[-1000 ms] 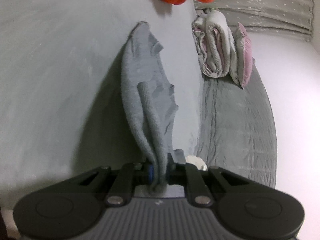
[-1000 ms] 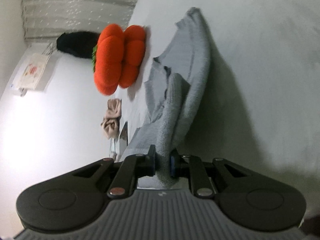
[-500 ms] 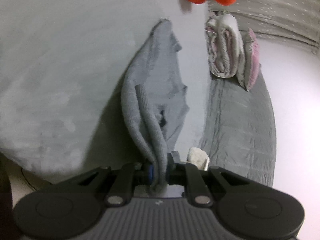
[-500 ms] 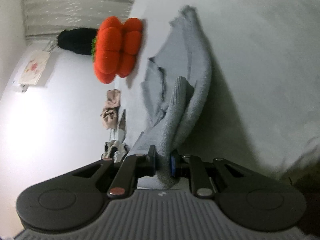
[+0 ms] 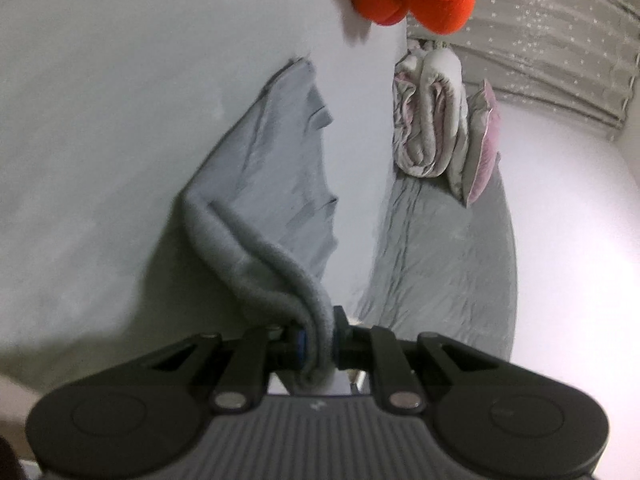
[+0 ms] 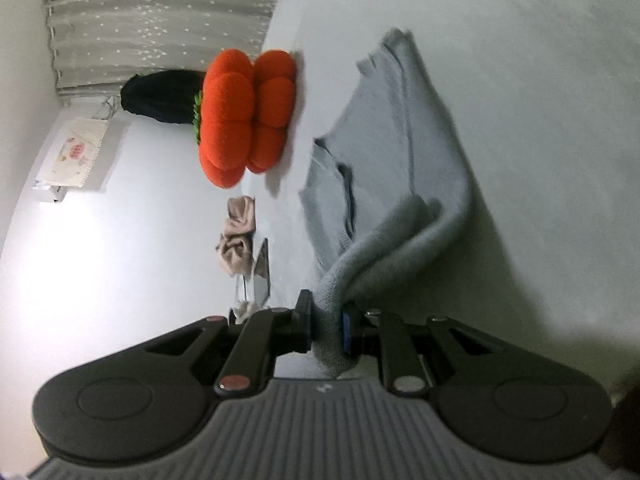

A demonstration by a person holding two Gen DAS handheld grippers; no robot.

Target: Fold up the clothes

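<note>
I see the pale grey bed surface (image 5: pixel 100 128) ahead of both claws. The grey sweater (image 5: pixel 280 184) extends forward from each claw and lies on that surface. My left gripper (image 5: pixel 318 344) is clamped nearly closed on a bunched sweater edge. My right gripper (image 6: pixel 326 330) likewise pinches a thick fold of it. An orange cushion (image 6: pixel 240 116) sits beyond.
</note>
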